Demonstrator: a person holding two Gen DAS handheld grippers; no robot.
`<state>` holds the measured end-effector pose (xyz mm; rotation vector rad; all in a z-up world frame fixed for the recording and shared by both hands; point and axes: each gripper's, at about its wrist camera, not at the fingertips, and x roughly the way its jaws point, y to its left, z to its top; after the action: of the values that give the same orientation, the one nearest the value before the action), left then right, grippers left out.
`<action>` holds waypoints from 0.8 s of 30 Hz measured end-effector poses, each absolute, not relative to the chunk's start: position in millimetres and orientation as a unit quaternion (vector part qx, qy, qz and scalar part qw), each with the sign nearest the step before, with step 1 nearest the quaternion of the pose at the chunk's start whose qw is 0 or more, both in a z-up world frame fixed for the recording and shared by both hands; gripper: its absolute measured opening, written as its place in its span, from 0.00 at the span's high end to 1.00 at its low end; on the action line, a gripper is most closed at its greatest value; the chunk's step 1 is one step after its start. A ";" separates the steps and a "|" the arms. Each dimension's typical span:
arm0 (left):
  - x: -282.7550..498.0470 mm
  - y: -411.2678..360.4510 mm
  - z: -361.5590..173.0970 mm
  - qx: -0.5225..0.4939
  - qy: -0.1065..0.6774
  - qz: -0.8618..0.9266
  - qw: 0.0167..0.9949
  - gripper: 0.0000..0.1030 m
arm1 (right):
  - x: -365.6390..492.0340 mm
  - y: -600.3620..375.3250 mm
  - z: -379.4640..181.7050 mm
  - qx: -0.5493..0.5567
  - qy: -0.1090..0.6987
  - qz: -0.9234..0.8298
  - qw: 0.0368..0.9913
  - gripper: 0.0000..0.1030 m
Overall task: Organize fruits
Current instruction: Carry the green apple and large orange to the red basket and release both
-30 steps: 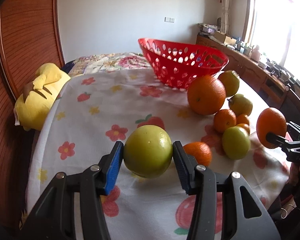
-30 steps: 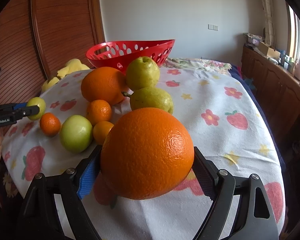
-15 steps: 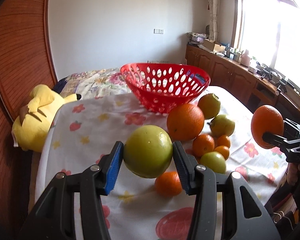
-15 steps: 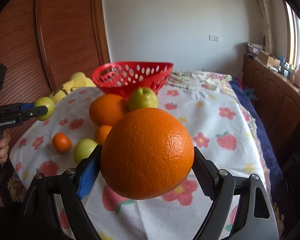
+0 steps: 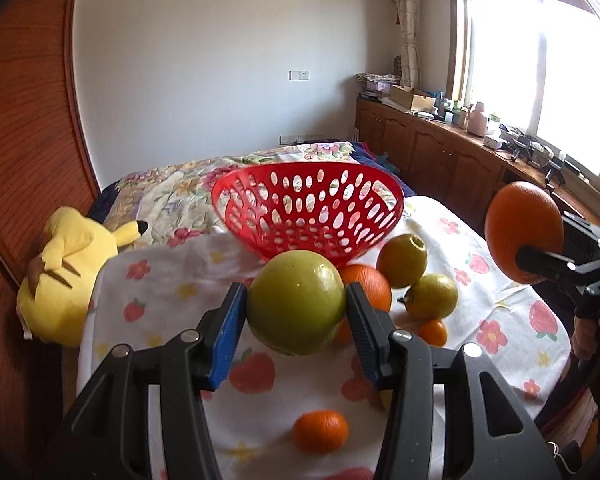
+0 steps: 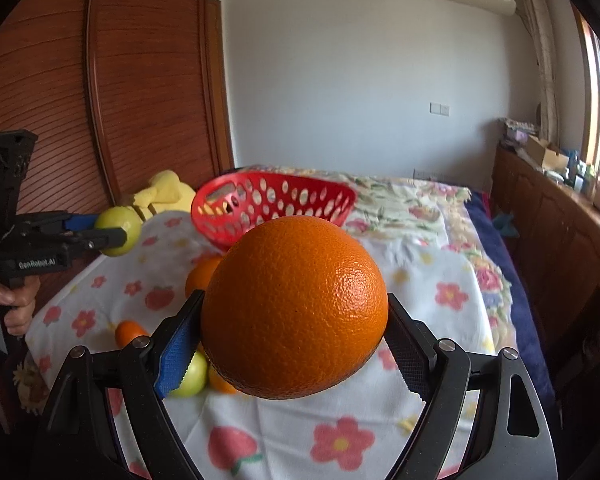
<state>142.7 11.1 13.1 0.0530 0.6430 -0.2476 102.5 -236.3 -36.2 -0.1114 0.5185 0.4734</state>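
Left gripper [image 5: 296, 312] pinches green apple [image 5: 295, 302] btwn its pads, frame centre, in air w/ red basket [image 5: 308, 208] just above it in frame. Right gripper [image 6: 294, 340] clamps big orange [image 6: 294, 308], centre frame, basket upper left behind it, floral cloth [image 6: 432, 280] below

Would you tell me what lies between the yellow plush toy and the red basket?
Bare flowered bedding only, in the left wrist view.

Held green apple [image 5: 296, 302] hides most of one orange [image 5: 370, 286] (table fruit).
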 end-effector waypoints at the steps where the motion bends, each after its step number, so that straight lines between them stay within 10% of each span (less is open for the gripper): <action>1: 148.0 9.7 14.2 0.029 0.314 -0.123 0.941 0.52 | 107.2 -234.4 -33.6 -0.056 0.252 0.234 0.937 0.16; 24: 241.9 -12.6 1.7 0.034 0.347 -0.140 0.927 0.52 | 218.8 -174.4 -19.4 -0.099 0.272 0.276 0.917 0.16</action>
<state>241.9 -12.6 1.7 0.0696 0.7108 -0.2872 218.8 -174.4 -19.4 -0.2033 0.5597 0.5678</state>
